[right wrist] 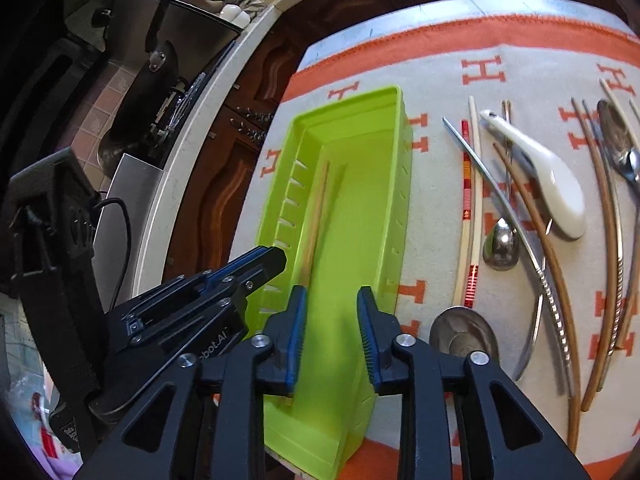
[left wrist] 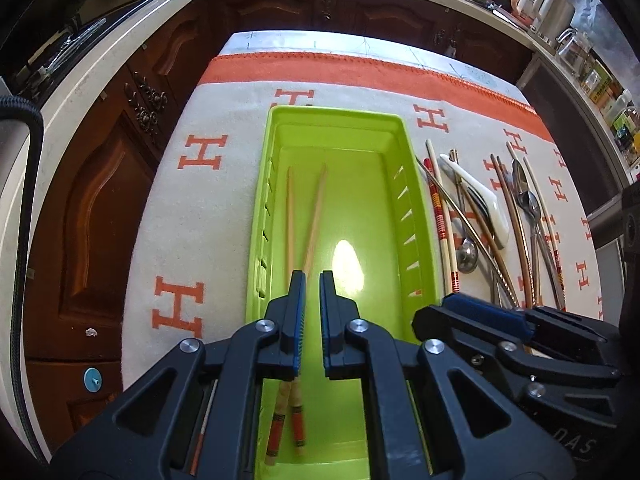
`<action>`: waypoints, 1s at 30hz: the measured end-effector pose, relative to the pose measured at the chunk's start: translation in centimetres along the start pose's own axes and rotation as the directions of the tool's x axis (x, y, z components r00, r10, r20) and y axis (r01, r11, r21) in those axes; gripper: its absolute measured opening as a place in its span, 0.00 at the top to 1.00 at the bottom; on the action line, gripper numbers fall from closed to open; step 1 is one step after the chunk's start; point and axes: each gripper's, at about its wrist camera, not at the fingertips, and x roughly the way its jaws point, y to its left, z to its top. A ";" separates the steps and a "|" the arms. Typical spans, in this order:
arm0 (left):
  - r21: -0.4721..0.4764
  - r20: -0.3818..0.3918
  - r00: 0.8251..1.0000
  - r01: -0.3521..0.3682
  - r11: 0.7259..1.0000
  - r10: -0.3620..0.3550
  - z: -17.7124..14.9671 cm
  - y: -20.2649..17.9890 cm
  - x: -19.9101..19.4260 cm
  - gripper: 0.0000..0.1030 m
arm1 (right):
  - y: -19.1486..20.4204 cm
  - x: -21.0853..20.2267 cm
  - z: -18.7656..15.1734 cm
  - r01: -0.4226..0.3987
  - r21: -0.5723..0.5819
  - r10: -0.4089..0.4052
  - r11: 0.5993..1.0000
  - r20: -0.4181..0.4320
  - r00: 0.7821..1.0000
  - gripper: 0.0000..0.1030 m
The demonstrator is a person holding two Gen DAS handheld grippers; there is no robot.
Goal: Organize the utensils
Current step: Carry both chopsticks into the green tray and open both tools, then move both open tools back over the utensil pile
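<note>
A lime green plastic tray (left wrist: 340,114) lies lengthwise on a white cloth with orange H marks (left wrist: 192,208). Two wooden chopsticks (left wrist: 316,216) with orange banded ends lie inside it, crossing under my left gripper (left wrist: 312,280). That gripper hovers over the tray's near end, shut with nothing between its pads. My right gripper (right wrist: 332,294) is open and empty above the tray (right wrist: 348,100) near its front end; from the left wrist it shows at the tray's right side (left wrist: 460,308). Loose utensils lie right of the tray: a white ceramic spoon (right wrist: 548,184), metal spoons (right wrist: 500,248) and several chopsticks (right wrist: 468,208).
The table is hemmed in by dark wooden cabinets (left wrist: 100,208) under a pale countertop (left wrist: 132,40). A black pan (right wrist: 152,80) and a steel pot sit on the counter at the left. Jars and kitchenware (left wrist: 560,12) crowd the far right counter.
</note>
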 end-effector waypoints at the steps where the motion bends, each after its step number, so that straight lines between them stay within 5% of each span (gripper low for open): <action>1: -0.002 0.009 1.000 -0.002 1.000 0.002 0.0 0.0 -0.2 0.96 | 0.0 -0.4 0.0 -0.002 -0.003 0.002 1.000 0.013 1.000 0.62; 12: 0.023 0.017 0.999 -0.052 0.998 0.051 -0.3 -1.7 -1.5 0.96 | -1.4 -4.9 -1.1 0.007 -0.045 -0.001 0.999 0.137 0.991 0.58; 23: 0.082 0.037 0.999 0.014 0.997 -0.017 -1.1 -4.9 -4.1 0.96 | -2.5 -10.0 -3.2 0.098 -0.154 -0.058 0.983 0.243 0.968 0.58; 30: 0.094 0.070 0.997 0.038 0.995 -0.045 -1.5 -8.0 -5.5 0.96 | -5.4 -12.9 -4.1 0.141 -0.109 -0.109 0.984 0.263 0.959 0.58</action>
